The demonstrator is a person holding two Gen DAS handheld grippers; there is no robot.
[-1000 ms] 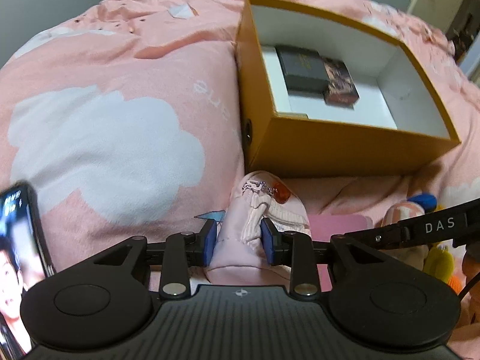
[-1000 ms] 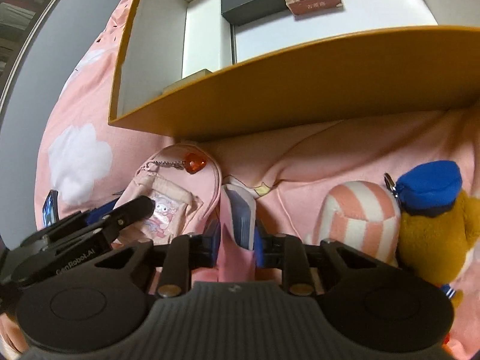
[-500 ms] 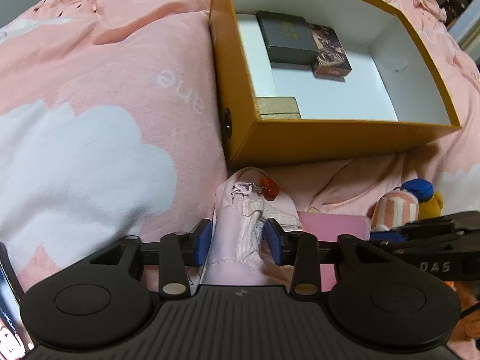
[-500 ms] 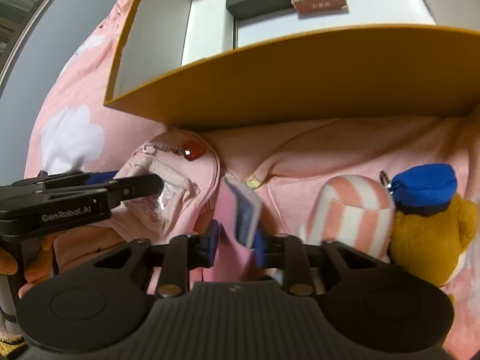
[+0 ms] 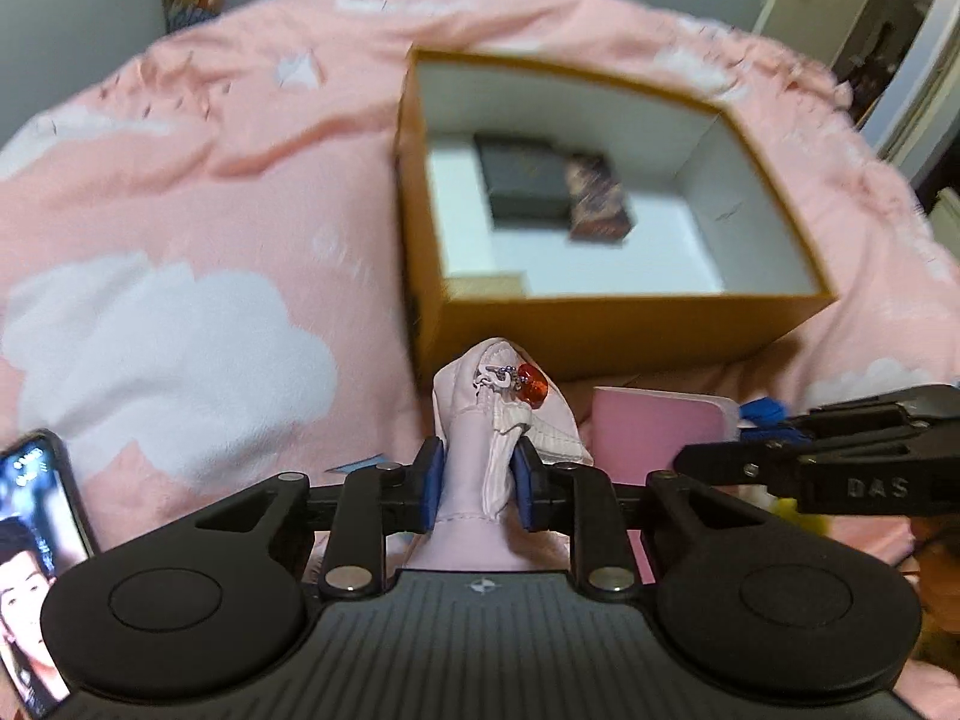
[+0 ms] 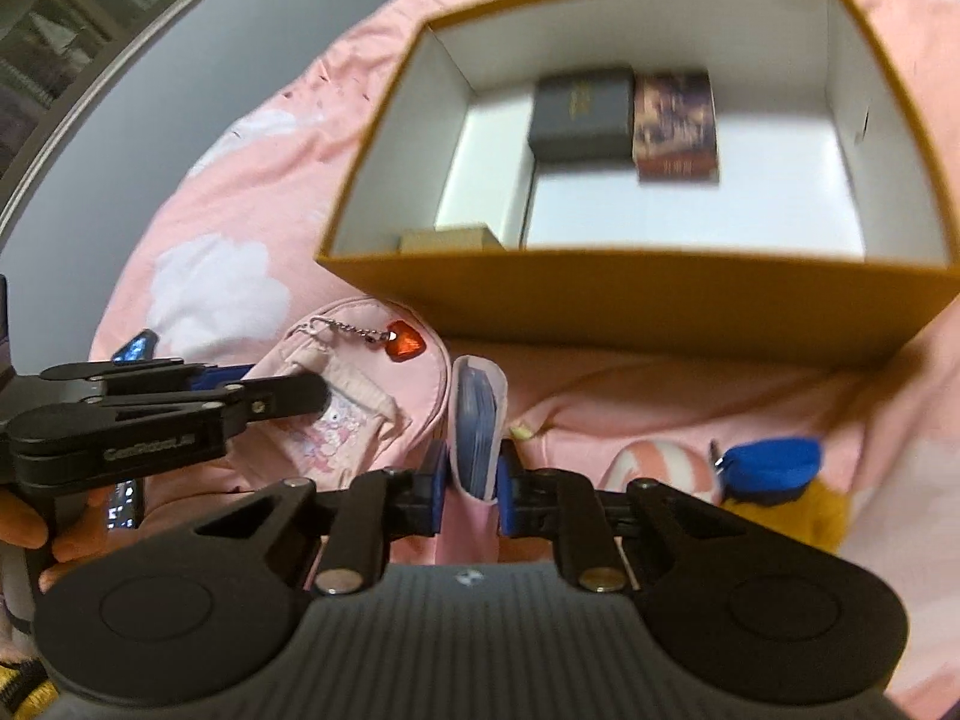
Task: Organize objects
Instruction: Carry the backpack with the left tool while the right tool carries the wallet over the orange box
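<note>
Pinching a small pink pouch [image 5: 480, 450] between the blue pads of my left gripper [image 5: 477, 483], I hold it just in front of the near wall of the orange box [image 5: 630, 324], the pouch's red heart charm [image 5: 531, 385] hanging on its short chain toward that wall. My right gripper [image 6: 474, 483] is pressed together on a pink-covered notebook [image 6: 477, 414], gripped edge-on so its blue page edges face me, and it too sits just before the box's near wall, to the right of the pouch. Seen from my left wrist, the notebook [image 5: 657, 432] shows its flat pink cover beside the pouch, with the right gripper's black fingers [image 5: 780, 456] reaching in from the side. Inside the box, toward its far wall, a dark flat case [image 6: 582, 114] lies touching a patterned card box [image 6: 675, 120], and a small tan box [image 6: 447, 238] sits in the near left corner. Right of the notebook, outside the box, a pink-striped plush [image 6: 654, 462] and a yellow plush with a blue cap [image 6: 774, 474] rest on the pink cloud-print bedspread [image 5: 180, 228]. Left of the box, well apart from it, a lit phone [image 5: 36, 570] stands at the edge of my left view.
</note>
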